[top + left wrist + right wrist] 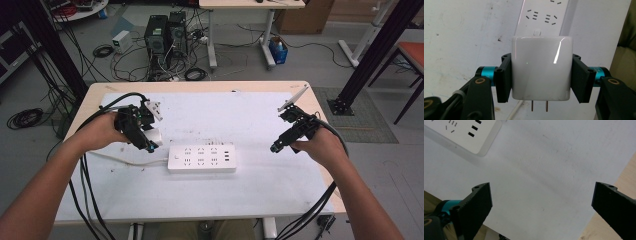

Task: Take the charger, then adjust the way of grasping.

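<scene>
The left tongs (541, 75) pinch a white plug adapter (541, 68) by its two sides, its two metal prongs (539, 106) pointing back toward the hand. In the high view the adapter (154, 136) is held above the tabletop (260, 190), just left of the white power strip (201, 159), not touching it. The strip lies flat at the tabletop's middle, its cord (127, 161) running off left. The right tongs (281, 145) hover spread wide and empty over the right side, well apart from the strip.
</scene>
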### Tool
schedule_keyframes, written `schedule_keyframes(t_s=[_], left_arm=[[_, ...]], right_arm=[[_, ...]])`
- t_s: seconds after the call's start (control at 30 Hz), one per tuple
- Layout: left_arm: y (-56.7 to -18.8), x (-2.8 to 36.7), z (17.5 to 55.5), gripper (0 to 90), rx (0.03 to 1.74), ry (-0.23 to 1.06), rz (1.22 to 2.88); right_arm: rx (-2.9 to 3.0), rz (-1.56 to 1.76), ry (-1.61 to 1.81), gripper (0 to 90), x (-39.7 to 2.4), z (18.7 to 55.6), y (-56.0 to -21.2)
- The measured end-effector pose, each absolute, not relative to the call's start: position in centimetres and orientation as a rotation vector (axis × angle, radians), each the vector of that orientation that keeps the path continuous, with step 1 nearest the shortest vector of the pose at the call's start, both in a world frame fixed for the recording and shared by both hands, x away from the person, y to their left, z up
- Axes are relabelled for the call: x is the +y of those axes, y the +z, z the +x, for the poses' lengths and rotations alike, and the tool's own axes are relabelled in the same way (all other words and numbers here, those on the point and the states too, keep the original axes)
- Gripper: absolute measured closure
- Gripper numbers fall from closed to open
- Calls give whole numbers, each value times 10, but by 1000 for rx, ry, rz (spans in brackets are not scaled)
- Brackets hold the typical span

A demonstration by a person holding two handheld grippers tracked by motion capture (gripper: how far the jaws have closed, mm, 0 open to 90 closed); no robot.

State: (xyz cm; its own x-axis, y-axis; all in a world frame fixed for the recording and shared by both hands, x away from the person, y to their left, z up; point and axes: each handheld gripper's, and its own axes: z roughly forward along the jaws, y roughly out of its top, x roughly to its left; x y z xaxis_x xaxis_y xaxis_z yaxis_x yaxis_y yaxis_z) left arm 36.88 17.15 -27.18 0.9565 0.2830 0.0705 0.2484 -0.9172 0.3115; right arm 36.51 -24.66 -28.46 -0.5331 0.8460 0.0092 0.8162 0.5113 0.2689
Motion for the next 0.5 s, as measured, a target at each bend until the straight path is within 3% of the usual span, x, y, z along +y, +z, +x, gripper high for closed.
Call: schedule_keyframes(t_s=[0.5], left_arm=[[-261, 151, 365, 424, 334, 188, 2799]], right_arm=[[2571, 1503, 477, 24, -251, 358, -282]])
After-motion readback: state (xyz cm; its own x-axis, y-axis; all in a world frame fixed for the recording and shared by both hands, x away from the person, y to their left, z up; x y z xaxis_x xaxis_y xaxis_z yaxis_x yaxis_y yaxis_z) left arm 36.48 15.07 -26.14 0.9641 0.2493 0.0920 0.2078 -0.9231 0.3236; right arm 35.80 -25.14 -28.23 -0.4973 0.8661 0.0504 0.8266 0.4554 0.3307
